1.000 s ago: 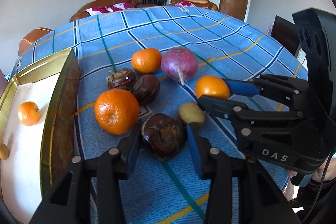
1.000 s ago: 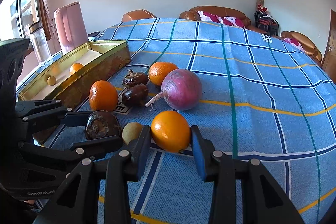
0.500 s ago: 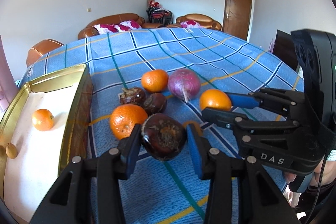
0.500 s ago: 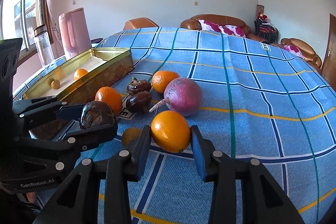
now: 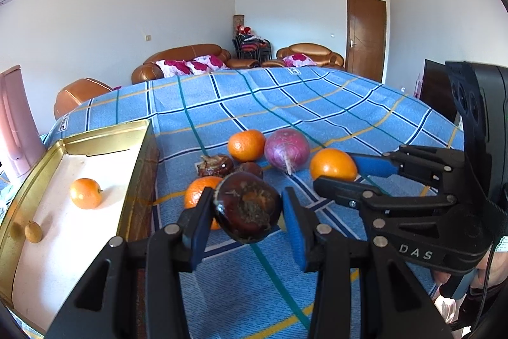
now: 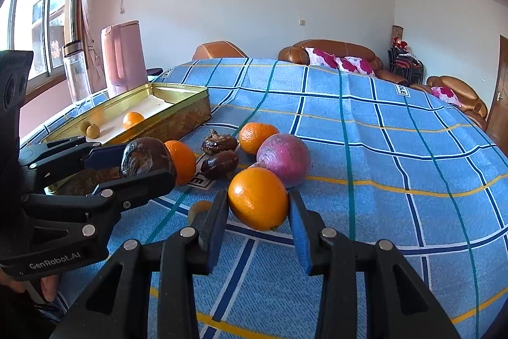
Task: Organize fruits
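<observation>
The left claw (image 5: 247, 213) grips a dark brown, wrinkled round fruit (image 5: 247, 207) between its blue pads, lifted clear of the blue checked cloth on the bench (image 5: 222, 104), beside the gold rectangular tin tray (image 5: 139, 154). The right claw (image 6: 257, 212) is clamped on a smooth orange (image 6: 257, 199), just in front of a purple round radish (image 6: 284, 159).

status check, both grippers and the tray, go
Left gripper shut on dark fruit, lifted. Right gripper shut on orange. Gold tray beside left gripper, path clear.
</observation>
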{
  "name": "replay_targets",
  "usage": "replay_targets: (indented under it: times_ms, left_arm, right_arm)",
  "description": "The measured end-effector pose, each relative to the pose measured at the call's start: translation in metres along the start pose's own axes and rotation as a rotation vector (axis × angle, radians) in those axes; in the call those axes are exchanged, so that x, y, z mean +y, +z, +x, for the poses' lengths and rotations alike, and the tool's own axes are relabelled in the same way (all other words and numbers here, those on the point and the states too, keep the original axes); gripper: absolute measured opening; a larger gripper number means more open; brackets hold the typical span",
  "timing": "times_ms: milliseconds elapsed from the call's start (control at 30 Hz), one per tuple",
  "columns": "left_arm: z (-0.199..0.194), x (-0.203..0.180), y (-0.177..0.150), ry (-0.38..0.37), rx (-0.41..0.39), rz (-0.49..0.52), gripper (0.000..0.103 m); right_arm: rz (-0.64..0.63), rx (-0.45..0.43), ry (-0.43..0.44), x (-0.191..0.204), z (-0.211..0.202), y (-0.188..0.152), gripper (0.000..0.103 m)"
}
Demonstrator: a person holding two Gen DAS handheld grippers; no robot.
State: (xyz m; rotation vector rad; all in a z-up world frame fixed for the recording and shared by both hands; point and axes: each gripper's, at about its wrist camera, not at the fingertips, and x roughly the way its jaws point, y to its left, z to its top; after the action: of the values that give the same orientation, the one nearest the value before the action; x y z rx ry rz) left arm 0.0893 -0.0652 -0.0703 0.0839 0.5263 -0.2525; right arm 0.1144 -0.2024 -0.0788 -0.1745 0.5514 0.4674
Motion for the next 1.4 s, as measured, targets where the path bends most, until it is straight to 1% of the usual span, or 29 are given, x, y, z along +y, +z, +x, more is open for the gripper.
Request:
replay_targets:
  times_ms: [467, 1000, 1400]
  left_arm:
    - [-0.011, -0.001, -0.001, 0.029, -0.067, -0.005, 0.044]
    - [-0.025, -0.002, -0.005, 0.053, -0.149, -0.006, 0.044]
    - [-0.032, -0.002, -0.007, 0.065, -0.190, -0.007, 0.044]
  right_arm:
    - [-0.037, -0.087, -0.005, 0.006, -0.013, -0.004, 0.040]
    - [-0.056, -0.145, -0.011, 0.009, -0.024, -0.007, 0.040]
    - [-0.080, -0.197, -0.013, 0.013, -0.032, -0.010, 0.040]
